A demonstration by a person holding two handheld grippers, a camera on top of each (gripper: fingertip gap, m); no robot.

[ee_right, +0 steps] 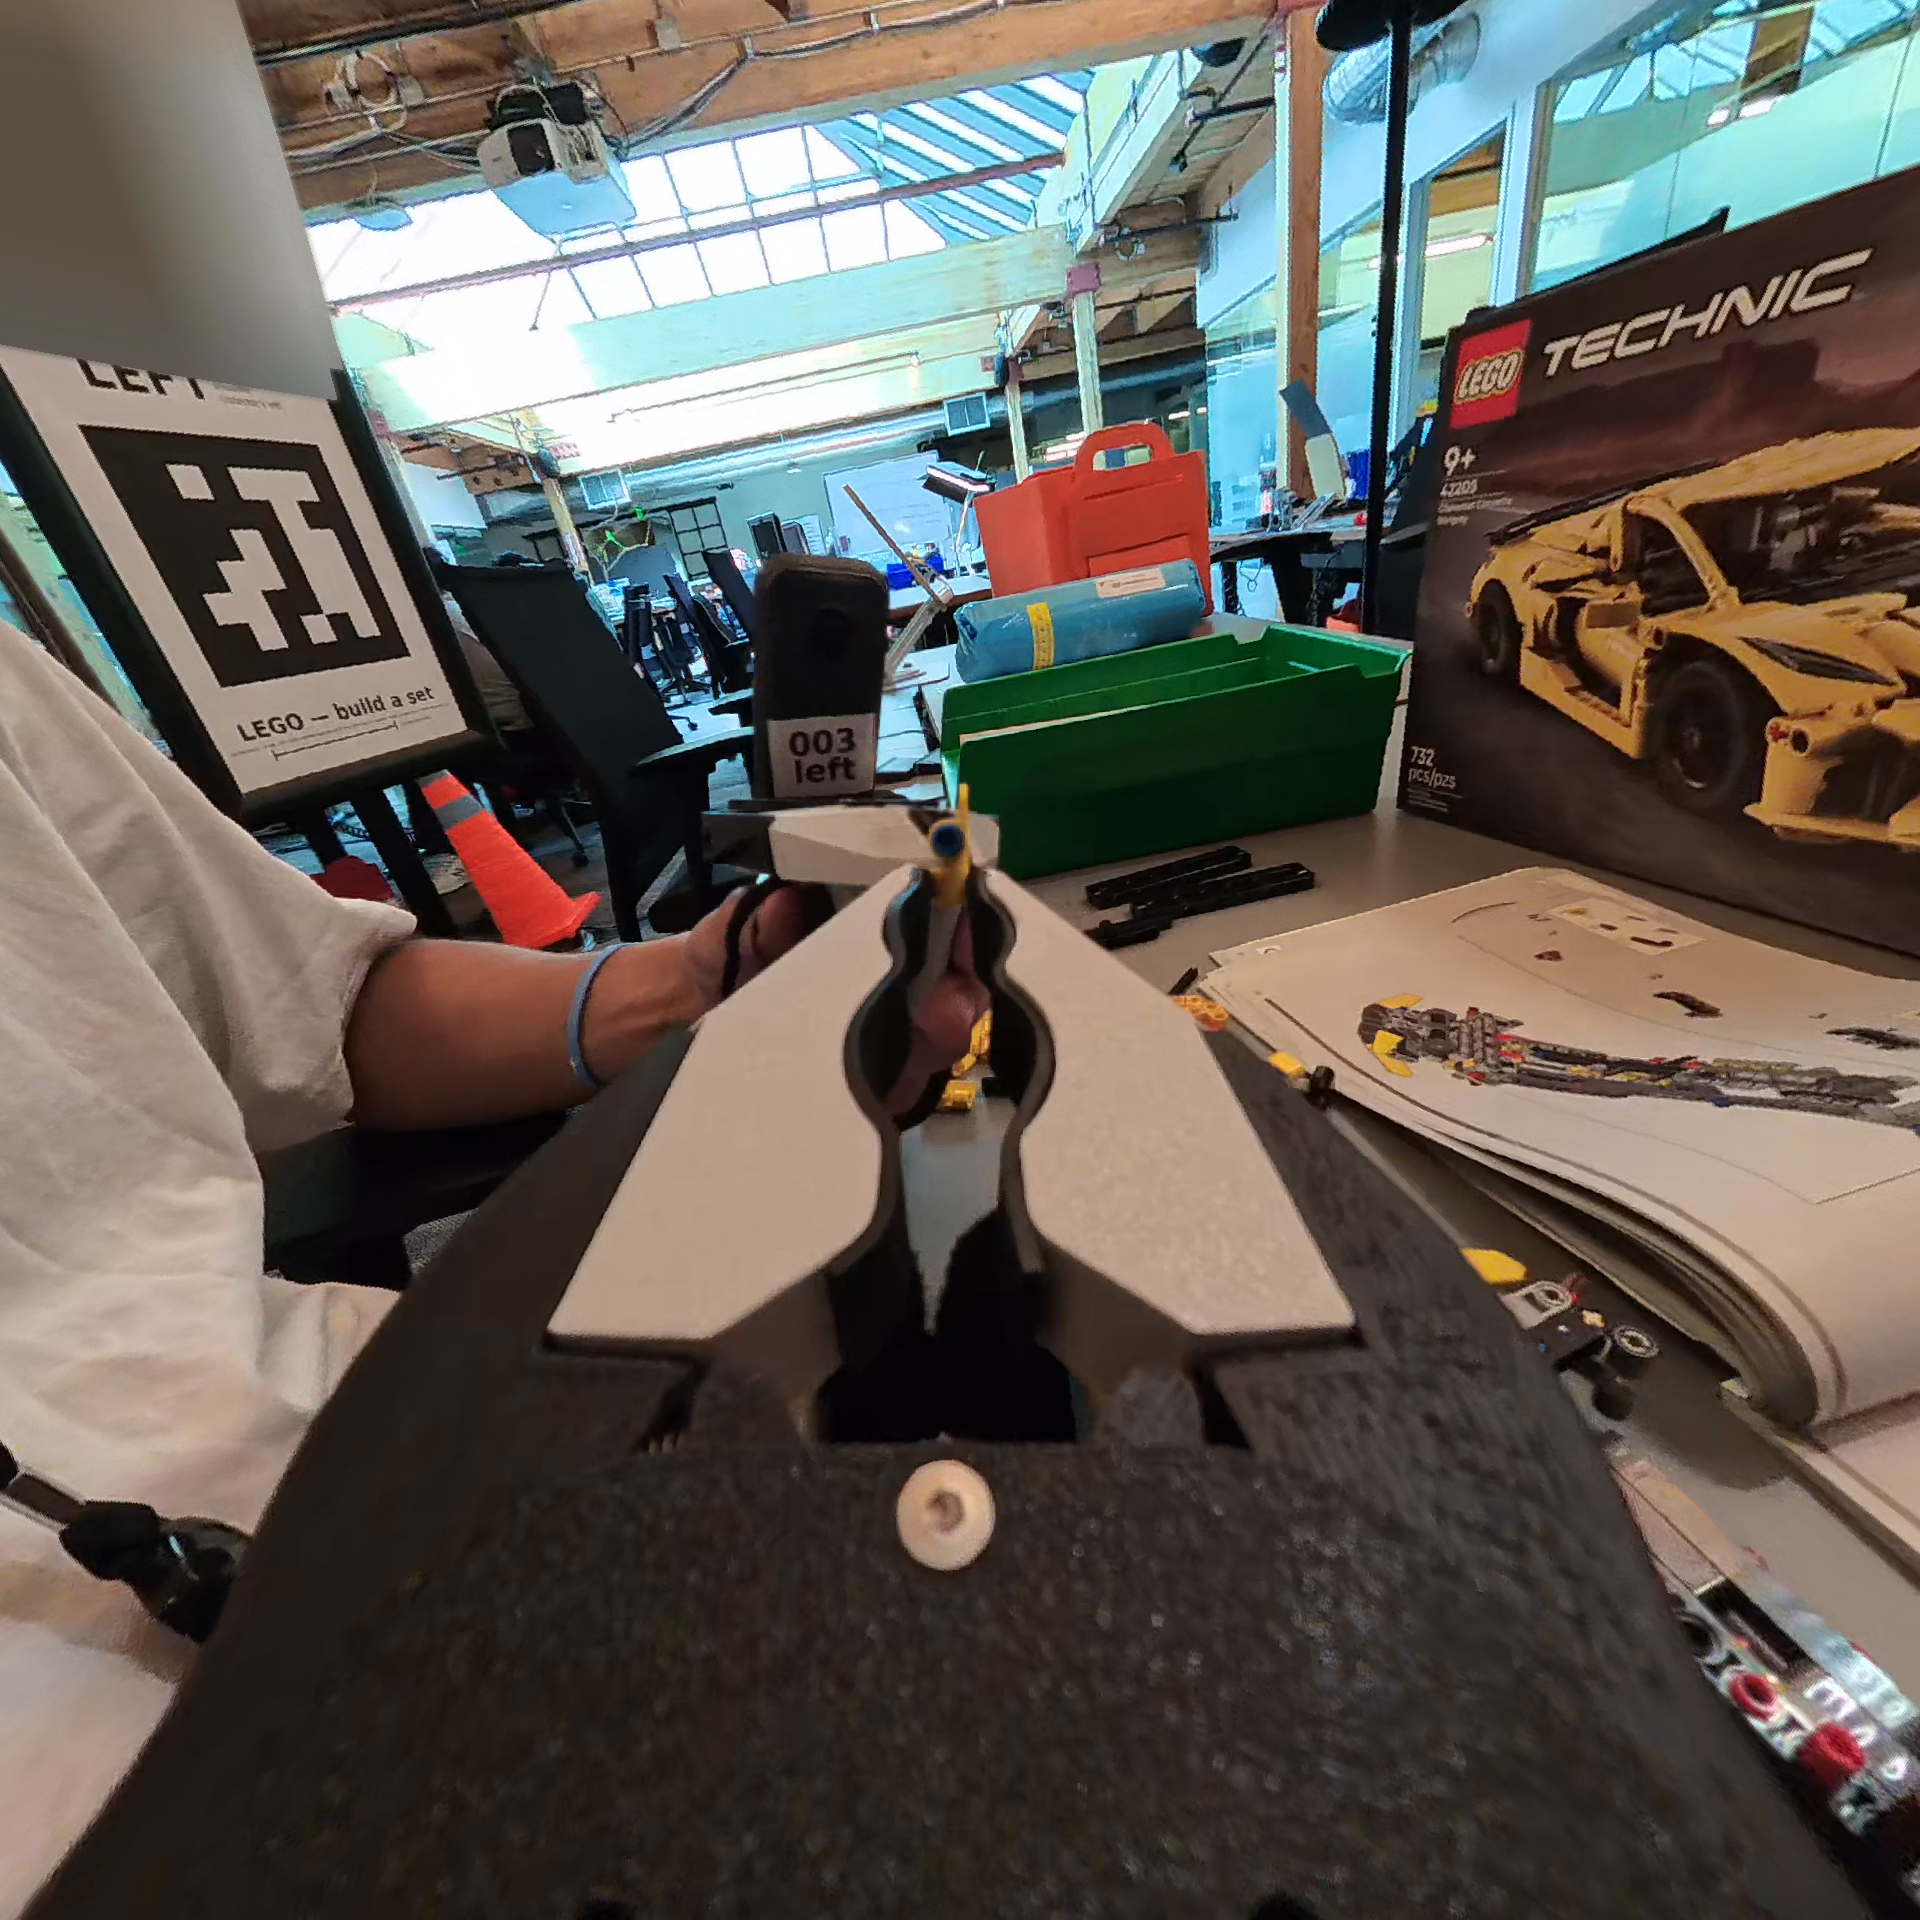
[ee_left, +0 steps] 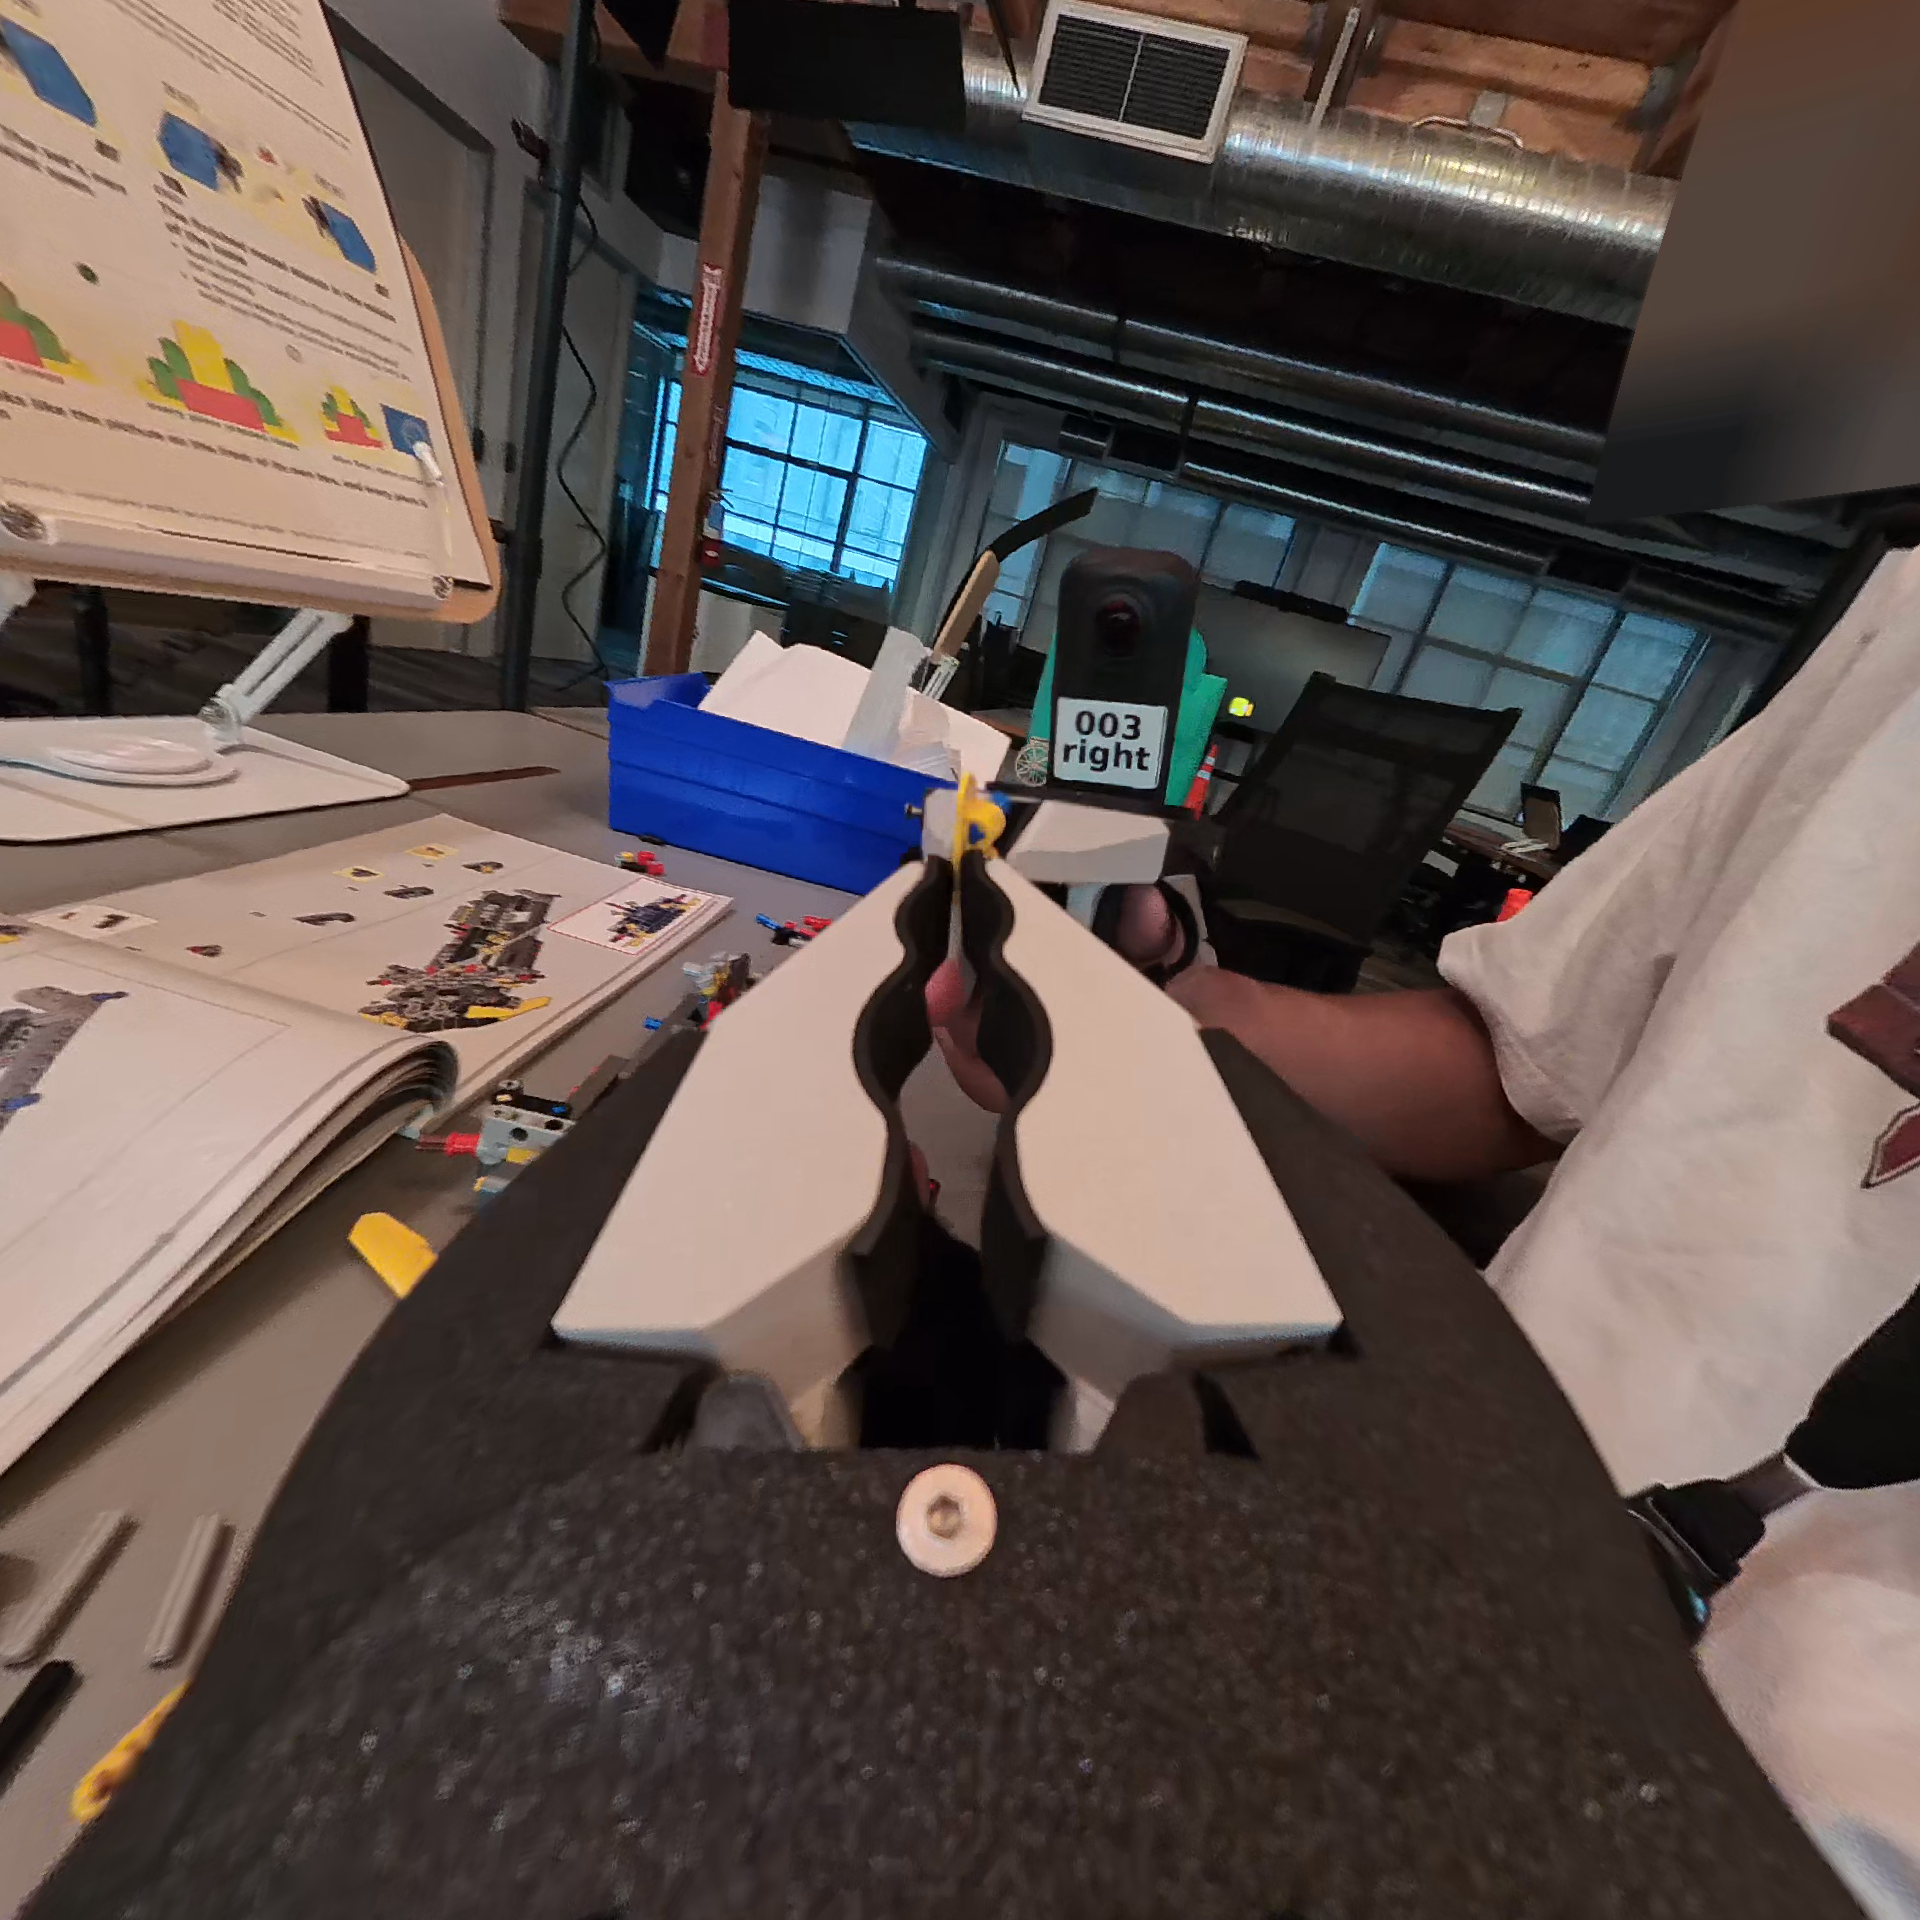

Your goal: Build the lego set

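Note:
My left gripper and my right gripper are held tip to tip above the table. Between the tips is a small assembly: a thin grey piece with a yellow part and a blue pin on top. Both pairs of jaws are closed down to a narrow slit on it. The grey piece also shows between my left fingers. The right gripper's body faces the left wrist view, and the left gripper's body faces the right wrist view. How the parts join is hidden by the fingers.
An open instruction booklet lies on the grey table, with loose small pieces beside it. A blue bin, a green bin, the set's box, black beams and a partial build stand around. A person's arm reaches in. My left and right fingertips are right by each other.

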